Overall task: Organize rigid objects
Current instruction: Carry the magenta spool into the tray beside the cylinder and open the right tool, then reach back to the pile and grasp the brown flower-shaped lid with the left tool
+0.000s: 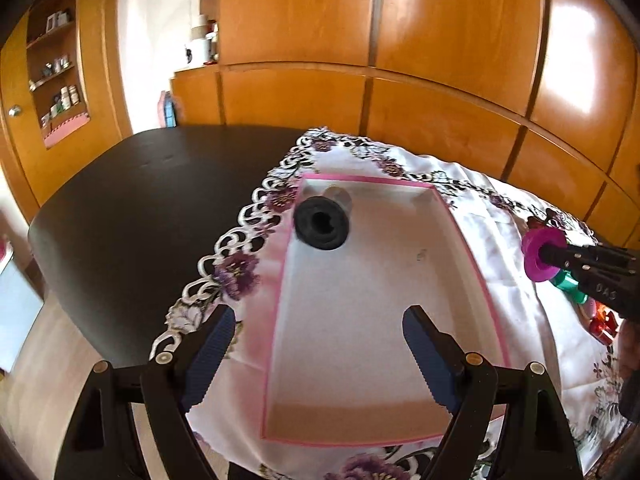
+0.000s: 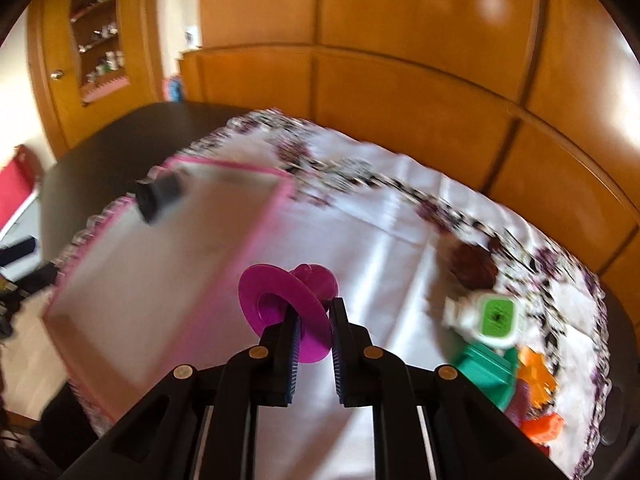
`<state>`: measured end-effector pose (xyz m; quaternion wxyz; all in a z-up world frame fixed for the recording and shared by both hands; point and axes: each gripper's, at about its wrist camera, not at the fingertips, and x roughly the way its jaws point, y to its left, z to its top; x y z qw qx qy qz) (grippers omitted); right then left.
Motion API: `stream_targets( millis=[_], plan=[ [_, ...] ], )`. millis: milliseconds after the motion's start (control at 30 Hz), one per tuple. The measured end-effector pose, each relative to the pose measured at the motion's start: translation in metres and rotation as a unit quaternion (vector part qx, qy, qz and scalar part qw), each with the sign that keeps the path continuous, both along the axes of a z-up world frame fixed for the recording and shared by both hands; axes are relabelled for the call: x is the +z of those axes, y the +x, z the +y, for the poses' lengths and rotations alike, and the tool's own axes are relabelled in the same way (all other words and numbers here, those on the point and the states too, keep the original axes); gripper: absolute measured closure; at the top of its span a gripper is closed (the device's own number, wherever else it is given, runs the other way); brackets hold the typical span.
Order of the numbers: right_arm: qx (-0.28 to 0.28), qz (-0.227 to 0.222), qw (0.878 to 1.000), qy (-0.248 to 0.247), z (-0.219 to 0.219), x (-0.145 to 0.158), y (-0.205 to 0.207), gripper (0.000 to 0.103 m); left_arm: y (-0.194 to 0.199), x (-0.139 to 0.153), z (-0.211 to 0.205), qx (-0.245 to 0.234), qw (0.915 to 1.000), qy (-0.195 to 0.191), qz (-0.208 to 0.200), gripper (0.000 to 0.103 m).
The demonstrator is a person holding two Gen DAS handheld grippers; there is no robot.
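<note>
A white tray [image 1: 360,320] with a pink rim lies on the flowered tablecloth [image 1: 532,344]. A black spool [image 1: 320,222] lies in its far left corner. My left gripper [image 1: 320,316] hangs open over the tray's near half with nothing between its fingers. My right gripper [image 2: 316,308] is shut on a magenta spool [image 2: 256,284], held above the cloth just right of the tray [image 2: 160,280]. The left wrist view shows the same magenta spool [image 1: 534,268] at the right edge, on the right gripper [image 1: 548,256]. The right wrist view is blurred; the black spool [image 2: 160,196] shows there too.
Loose toys lie on the cloth to the right: a white box with a green lid [image 2: 496,316], a teal block [image 2: 488,372], orange pieces [image 2: 536,376] and a brown object [image 2: 472,264]. The dark table [image 1: 140,200] extends left. Wooden cabinets [image 1: 440,40] stand behind.
</note>
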<state>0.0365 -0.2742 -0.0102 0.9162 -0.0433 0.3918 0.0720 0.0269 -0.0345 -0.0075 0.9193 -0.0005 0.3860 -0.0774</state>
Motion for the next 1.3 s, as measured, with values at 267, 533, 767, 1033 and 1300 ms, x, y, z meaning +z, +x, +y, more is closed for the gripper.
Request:
stream_targets(
  millis=[267, 533, 767, 1033, 1300],
  plan=[
    [0.067, 0.013, 0.997, 0.04, 0.069, 0.002, 0.021, 0.09, 0.0, -0.004, 0.022, 0.022, 0.9997, -0.007, 0.003, 0.017],
    [0.078, 0.035, 0.994, 0.074, 0.122, -0.011, 0.053, 0.09, 0.004, -0.008, 0.045, 0.051, 0.9985, -0.018, 0.008, 0.017],
    [0.073, 0.09, 0.992, 0.057, 0.158, -0.047, 0.086, 0.085, 0.009, -0.016, 0.063, 0.073, 0.9968, -0.026, 0.02, 0.017],
    [0.085, 0.093, 0.99, 0.066, 0.154, -0.047, 0.074, 0.067, 0.01, -0.018, 0.064, 0.074, 0.9969, -0.022, 0.018, 0.017],
    [0.082, 0.072, 0.992, 0.062, 0.14, -0.036, 0.055, 0.062, 0.005, -0.013, 0.057, 0.067, 0.9975, -0.018, 0.013, 0.017]
  ],
)
